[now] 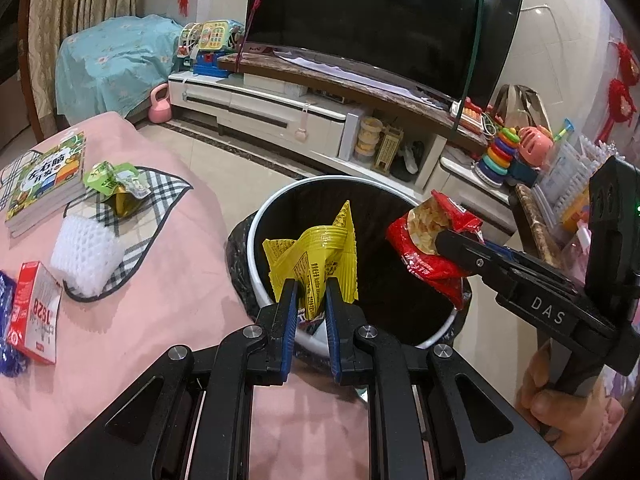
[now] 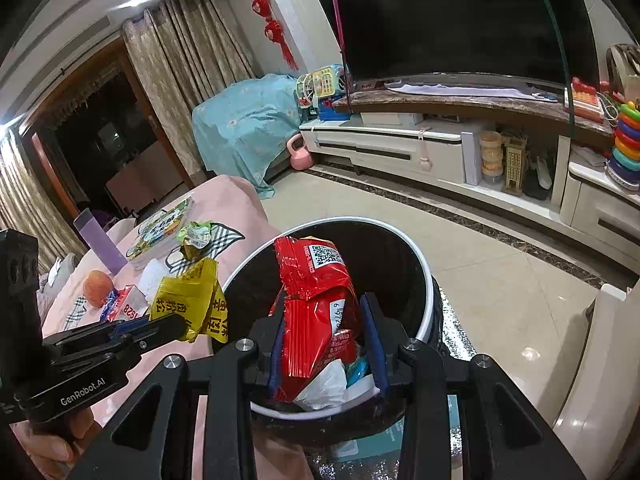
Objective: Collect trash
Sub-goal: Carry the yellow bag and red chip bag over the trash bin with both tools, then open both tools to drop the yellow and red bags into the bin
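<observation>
A round bin [image 1: 253, 240] with a white rim and black liner stands beside the pink table. My left gripper [image 1: 311, 292] is shut on a crumpled yellow wrapper [image 1: 316, 252], holding it over the bin's near rim. My right gripper [image 1: 444, 240] comes in from the right, shut on a red snack bag [image 1: 424, 264] over the bin's opening. In the right wrist view the red snack bag [image 2: 316, 280] stands between the blue pads of my right gripper [image 2: 324, 312], above the bin [image 2: 429, 280], which holds white and blue scraps. The left gripper [image 2: 176, 326] holds the yellow wrapper [image 2: 188, 296] at the left.
On the pink table [image 1: 168, 280] lie a green wrapper [image 1: 114, 188], white foam netting [image 1: 84, 256], a red box [image 1: 36, 312], books [image 1: 48, 180] and a checked cloth. An apple [image 2: 97, 286] and a purple cup [image 2: 98, 240] stand farther back. A TV cabinet [image 1: 280, 108] with toys runs behind the bin.
</observation>
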Action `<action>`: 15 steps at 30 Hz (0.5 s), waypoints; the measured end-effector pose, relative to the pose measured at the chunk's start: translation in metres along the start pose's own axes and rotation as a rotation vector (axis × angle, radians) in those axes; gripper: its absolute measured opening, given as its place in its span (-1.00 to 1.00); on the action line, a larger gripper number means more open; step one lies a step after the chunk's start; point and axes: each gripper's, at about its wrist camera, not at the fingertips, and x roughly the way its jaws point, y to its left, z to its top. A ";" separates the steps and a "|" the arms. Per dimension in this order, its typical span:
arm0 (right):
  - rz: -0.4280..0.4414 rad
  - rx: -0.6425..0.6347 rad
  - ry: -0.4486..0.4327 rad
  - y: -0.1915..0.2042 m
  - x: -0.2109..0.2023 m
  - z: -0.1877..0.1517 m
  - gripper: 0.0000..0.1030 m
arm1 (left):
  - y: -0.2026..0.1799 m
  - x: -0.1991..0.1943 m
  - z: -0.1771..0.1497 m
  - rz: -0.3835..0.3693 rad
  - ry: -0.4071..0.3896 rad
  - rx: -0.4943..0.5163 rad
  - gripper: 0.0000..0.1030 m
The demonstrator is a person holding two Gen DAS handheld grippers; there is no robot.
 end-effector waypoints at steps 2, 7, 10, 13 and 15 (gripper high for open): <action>-0.001 0.000 0.002 -0.001 0.002 0.002 -0.33 | -0.001 0.004 0.003 -0.002 0.007 0.002 -0.76; -0.001 0.002 0.018 -0.005 0.009 0.006 -0.33 | -0.001 0.016 0.008 -0.015 0.030 -0.002 -0.76; -0.009 0.001 0.037 -0.008 0.013 0.008 -0.33 | -0.003 0.022 0.011 -0.010 0.041 0.007 -0.76; -0.007 0.006 0.051 -0.011 0.018 0.010 -0.33 | -0.006 0.027 0.013 -0.007 0.053 0.023 -0.76; -0.004 0.011 0.061 -0.013 0.020 0.011 -0.32 | -0.007 0.031 0.013 -0.009 0.063 0.026 -0.76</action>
